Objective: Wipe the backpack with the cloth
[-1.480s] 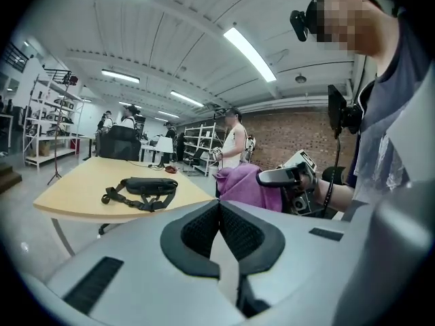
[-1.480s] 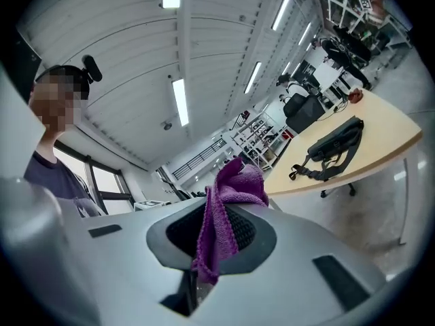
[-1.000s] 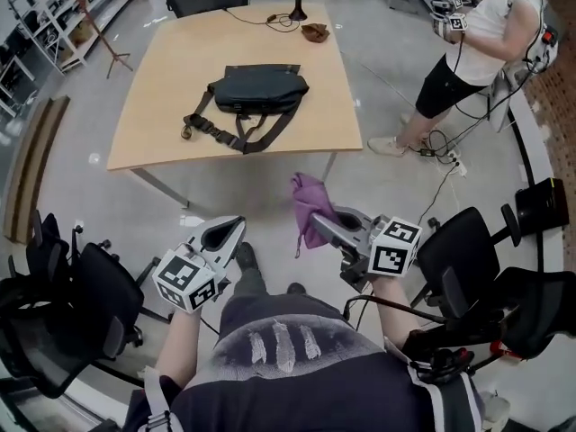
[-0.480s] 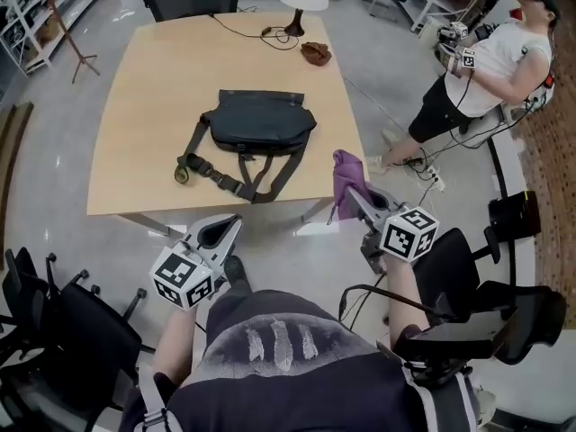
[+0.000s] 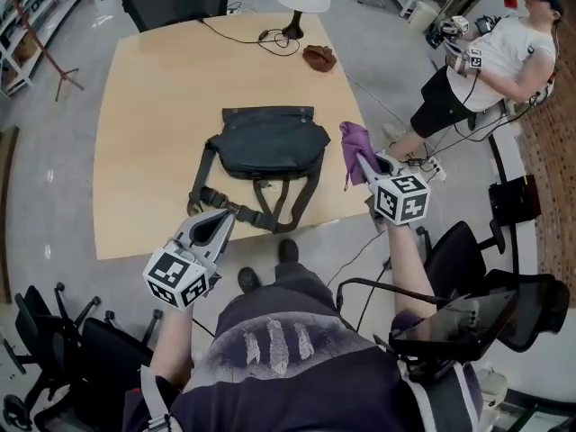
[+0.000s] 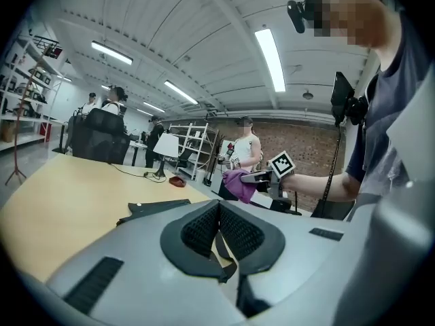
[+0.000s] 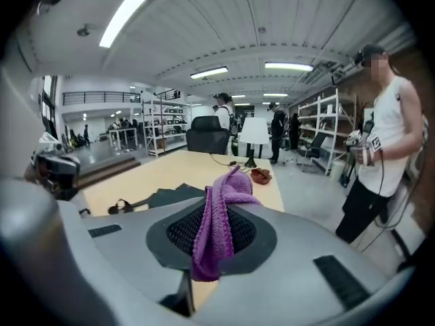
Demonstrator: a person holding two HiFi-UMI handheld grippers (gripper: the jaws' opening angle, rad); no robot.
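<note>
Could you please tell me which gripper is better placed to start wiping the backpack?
The right gripper: its jaws are shut on the purple cloth, and it is at the right edge of the backpack. The left gripper is shut and empty, near the straps.

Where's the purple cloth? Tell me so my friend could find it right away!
Find the big wooden table with the dark backpack lying on it. At the table's right edge, beside the backpack, the right tool is shut on the purple cloth. It is the only purple thing there, knitted and hanging limp from the tool.
</note>
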